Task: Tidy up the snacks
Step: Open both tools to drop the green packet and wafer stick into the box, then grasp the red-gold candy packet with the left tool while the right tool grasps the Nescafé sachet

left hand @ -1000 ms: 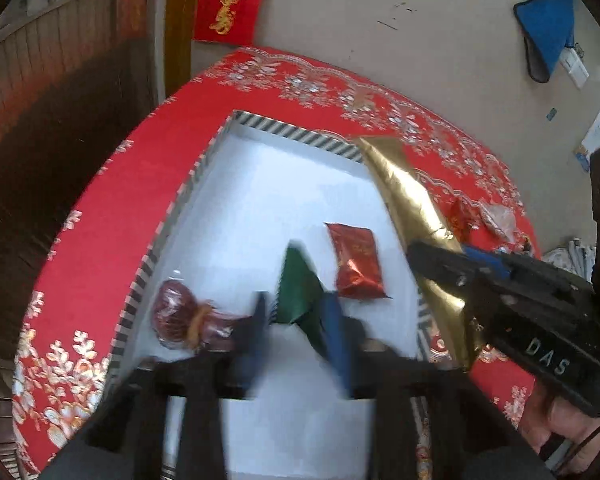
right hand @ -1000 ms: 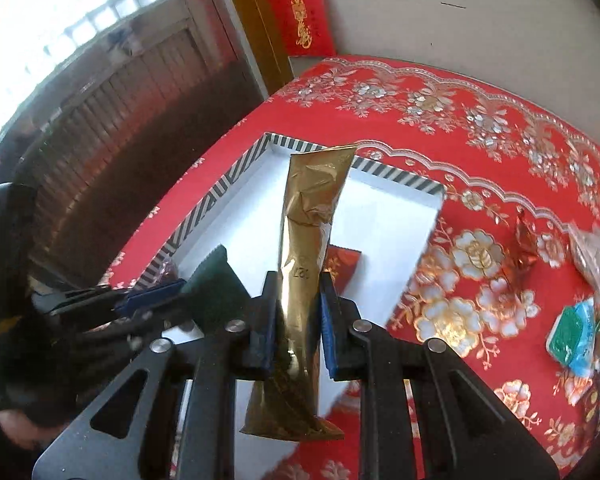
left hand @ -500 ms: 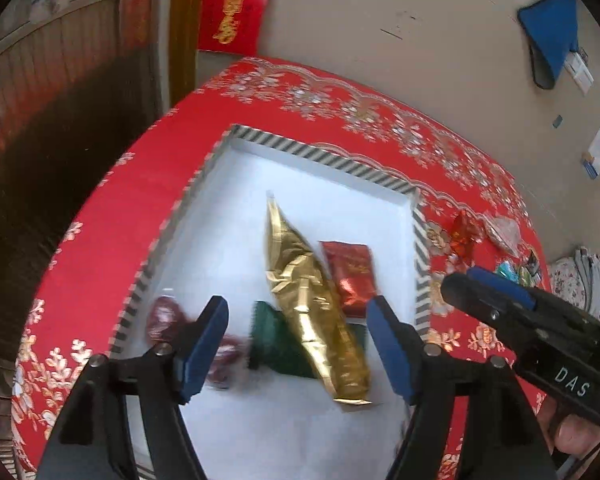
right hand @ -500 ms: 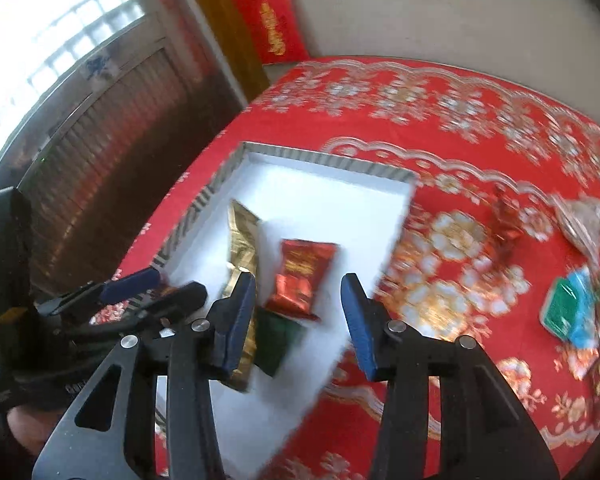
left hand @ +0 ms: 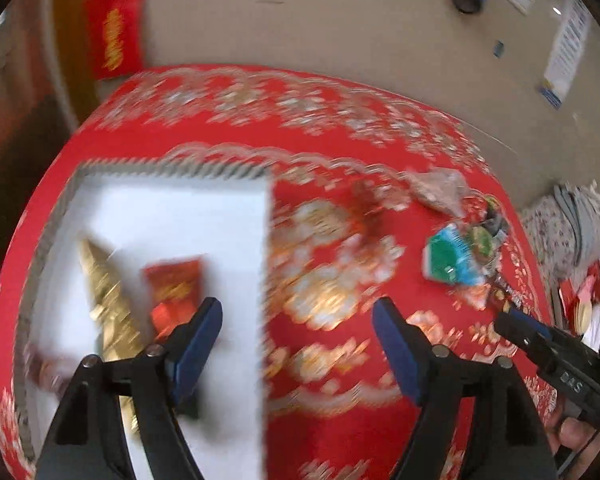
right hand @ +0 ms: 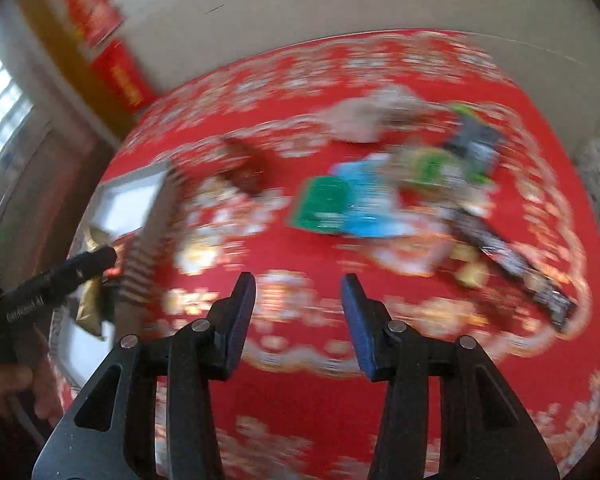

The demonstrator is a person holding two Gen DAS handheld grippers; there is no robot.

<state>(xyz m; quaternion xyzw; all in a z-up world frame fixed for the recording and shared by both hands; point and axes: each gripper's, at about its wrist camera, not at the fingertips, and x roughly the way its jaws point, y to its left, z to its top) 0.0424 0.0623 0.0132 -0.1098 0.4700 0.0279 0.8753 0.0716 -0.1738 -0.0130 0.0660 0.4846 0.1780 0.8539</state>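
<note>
Both grippers, left gripper (left hand: 298,322) and right gripper (right hand: 299,294), with fingers apart, holding nothing. Loose snack packets (right hand: 352,200) heaped on the counter (right hand: 300,400), beside the white tray (left hand: 180,216). Probably light, crinkly, slippery; best pinched at a flat sealed edge.

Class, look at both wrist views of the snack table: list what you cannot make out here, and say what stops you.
- Printing on the green and blue packet: right wrist view, motion blur.
- Dark green snack in the white tray: left wrist view, hidden behind the left claw.
- Contents of the pale crumpled bag: left wrist view, blurred and small.
- Right claw: open, empty; what it aims for cannot be told.
</note>
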